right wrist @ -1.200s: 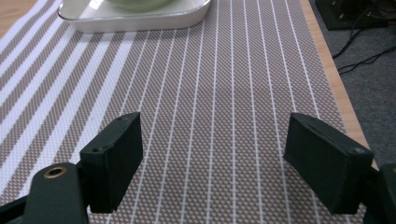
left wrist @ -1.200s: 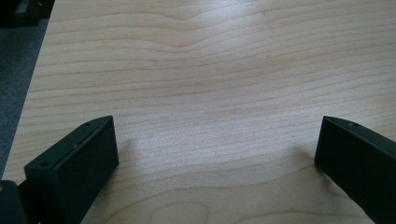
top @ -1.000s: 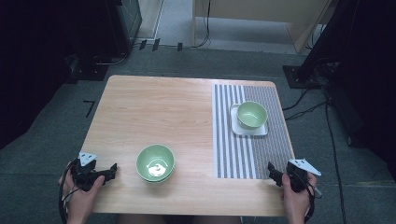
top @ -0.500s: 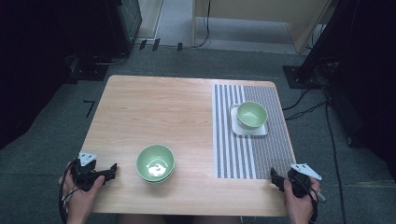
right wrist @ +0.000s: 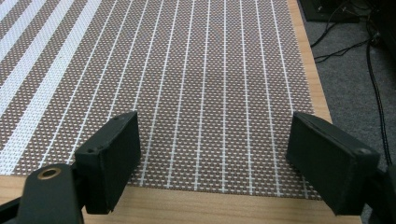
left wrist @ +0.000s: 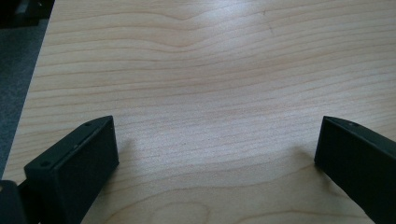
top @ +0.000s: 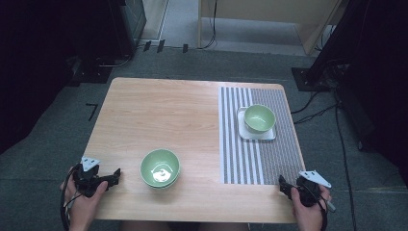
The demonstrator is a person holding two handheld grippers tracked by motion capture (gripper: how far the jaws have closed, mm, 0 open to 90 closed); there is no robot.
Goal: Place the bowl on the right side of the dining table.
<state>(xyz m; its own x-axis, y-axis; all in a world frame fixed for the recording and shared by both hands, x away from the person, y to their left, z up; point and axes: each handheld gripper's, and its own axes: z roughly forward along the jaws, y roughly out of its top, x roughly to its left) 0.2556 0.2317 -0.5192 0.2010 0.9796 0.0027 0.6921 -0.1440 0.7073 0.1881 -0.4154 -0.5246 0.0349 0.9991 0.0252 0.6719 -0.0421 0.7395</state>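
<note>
A green bowl (top: 160, 168) sits on the wooden table (top: 159, 115) near the front, left of centre. A second green bowl (top: 259, 118) rests on a white square plate (top: 242, 132) on the striped mat (top: 272, 159) at the right. My left gripper (top: 114, 176) is held at the table's front left corner, just left of the near bowl, jaws wide apart (left wrist: 215, 154) over bare wood. My right gripper (top: 282, 184) hovers at the front right corner, open (right wrist: 212, 149) over the mat's near edge with nothing between its jaws.
Grey carpet (top: 57, 144) surrounds the table. Cables (top: 312, 108) trail on the floor at the right, beside a dark stand base (top: 308, 77). Dark furniture (top: 125, 24) and a wooden cabinet (top: 260, 14) stand beyond the far edge.
My right gripper has drifted slightly toward the near edge of the table. The left gripper and both bowls have stayed put.
</note>
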